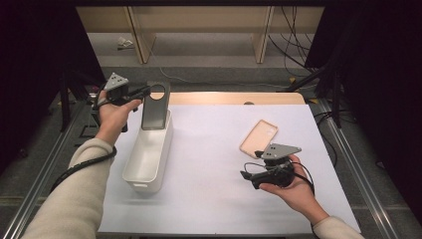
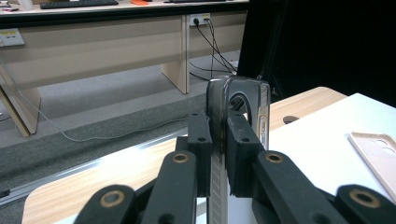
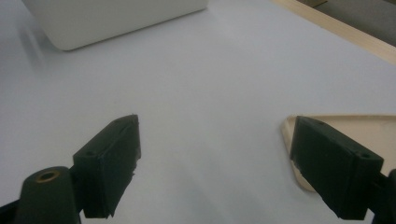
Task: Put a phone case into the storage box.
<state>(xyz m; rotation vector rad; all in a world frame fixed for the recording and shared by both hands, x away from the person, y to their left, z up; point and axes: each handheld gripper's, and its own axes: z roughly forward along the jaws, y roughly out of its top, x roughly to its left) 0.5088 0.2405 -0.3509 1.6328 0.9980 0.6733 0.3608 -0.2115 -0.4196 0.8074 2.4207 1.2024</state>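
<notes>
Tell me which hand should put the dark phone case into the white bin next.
Left. Its tool is already shut on the dark phone case, held upright over the far end of the white bin. The right tool is open and empty, down by the beige case.

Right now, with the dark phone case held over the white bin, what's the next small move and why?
Probably lower the left gripper and open its jaws: they are clamped on the dark phone case, which hangs upright with its lower end at the far end of the white bin. The right gripper sits open beside the beige case.
</notes>
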